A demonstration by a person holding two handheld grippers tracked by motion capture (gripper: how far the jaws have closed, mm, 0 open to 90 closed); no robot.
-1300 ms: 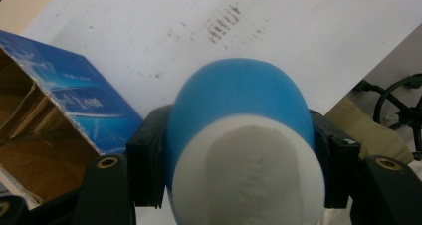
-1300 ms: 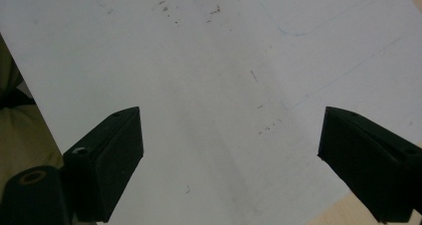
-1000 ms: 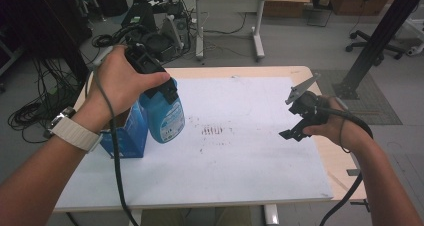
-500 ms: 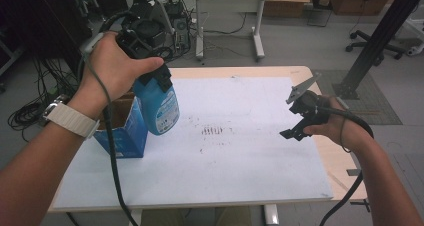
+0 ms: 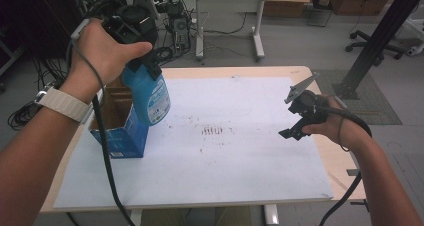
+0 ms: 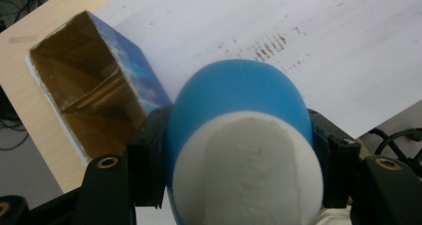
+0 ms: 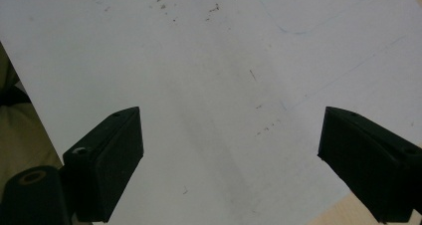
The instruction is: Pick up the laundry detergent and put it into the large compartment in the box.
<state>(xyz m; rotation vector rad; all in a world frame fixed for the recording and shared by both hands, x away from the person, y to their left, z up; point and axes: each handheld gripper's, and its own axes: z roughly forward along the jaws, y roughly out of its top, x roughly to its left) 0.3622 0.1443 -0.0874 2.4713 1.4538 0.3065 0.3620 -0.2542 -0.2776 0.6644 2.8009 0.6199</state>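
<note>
L gripper (image 5: 145,68): I clamp the blue bottle (image 5: 150,98), above the open box (image 5: 117,131).
R gripper (image 7: 229,160): jaws apart, empty.
Tip: I keep bottle upright, clear of box rim.

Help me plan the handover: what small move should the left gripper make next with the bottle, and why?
Probably carry it sideways over the white sheet and lower it. The left gripper is shut on the blue bottle, which hangs clear above the open box. The right gripper waits open beside bare sheet.
</note>
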